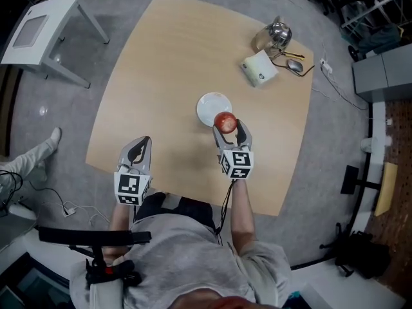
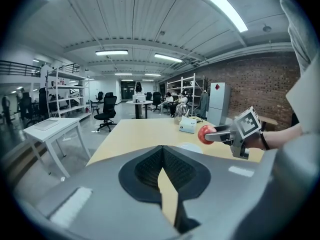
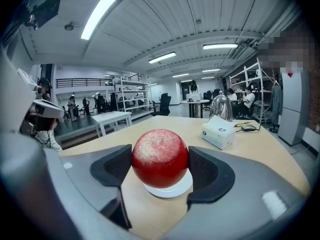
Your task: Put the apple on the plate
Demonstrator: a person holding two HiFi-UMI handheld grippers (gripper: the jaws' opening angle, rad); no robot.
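A red apple (image 1: 224, 121) is clamped between the jaws of my right gripper (image 1: 227, 128), held in the air just short of the small white plate (image 1: 210, 105). In the right gripper view the apple (image 3: 160, 157) fills the gap between the dark pads and hides most of the plate (image 3: 172, 189) lying beyond it on the tabletop. My left gripper (image 1: 137, 152) hangs near the table's front left edge with its jaws closed together and nothing in them. From the left gripper view, the apple (image 2: 205, 134) shows at the tip of the right gripper, above the plate (image 2: 190, 147).
On the far right part of the wooden table (image 1: 167, 63) stand a white tissue box (image 1: 259, 67), a glass kettle (image 1: 278, 35) and a cable with a mouse (image 1: 295, 65). A small white side table (image 1: 45, 31) stands on the floor at the left.
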